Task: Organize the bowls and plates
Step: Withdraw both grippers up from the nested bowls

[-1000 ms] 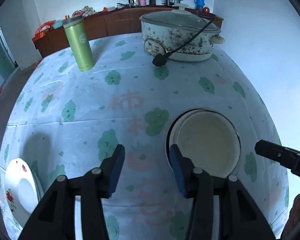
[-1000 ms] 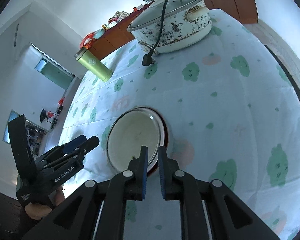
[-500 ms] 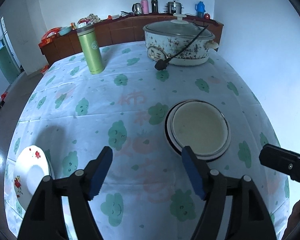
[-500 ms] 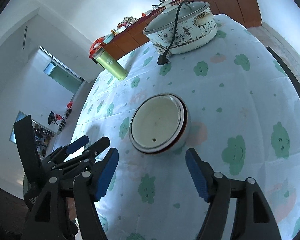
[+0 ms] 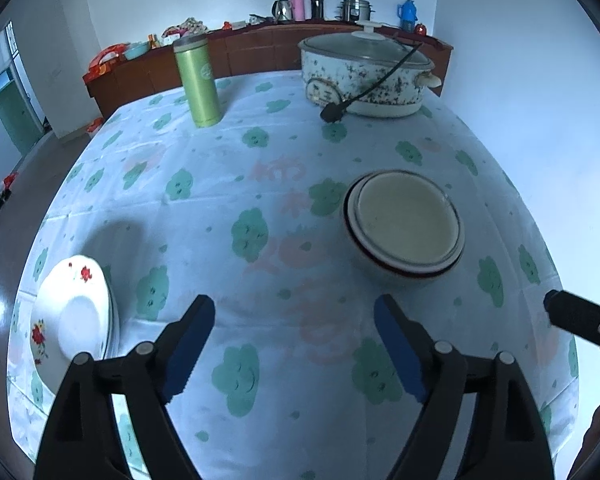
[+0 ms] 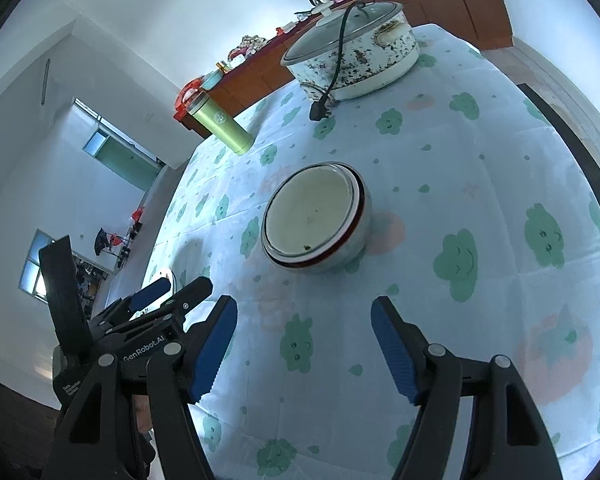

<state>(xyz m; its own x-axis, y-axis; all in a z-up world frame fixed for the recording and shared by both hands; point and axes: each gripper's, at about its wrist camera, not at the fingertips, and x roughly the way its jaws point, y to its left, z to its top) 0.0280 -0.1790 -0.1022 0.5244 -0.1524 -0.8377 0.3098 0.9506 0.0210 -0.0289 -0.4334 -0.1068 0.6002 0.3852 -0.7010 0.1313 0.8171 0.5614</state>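
Seemingly sorted by kind, the bowls [image 5: 405, 224] sit nested mid-worktop [image 5: 220, 184] and the plates [image 5: 74, 312] stacked at its left edge, while left tool [image 5: 294, 350] and right tool [image 6: 304, 350] hover wide open, empty, short of both.

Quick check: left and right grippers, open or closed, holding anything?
Left gripper: open, holding nothing, short of the stacked bowls.
Right gripper: open, holding nothing, also short of the bowls.
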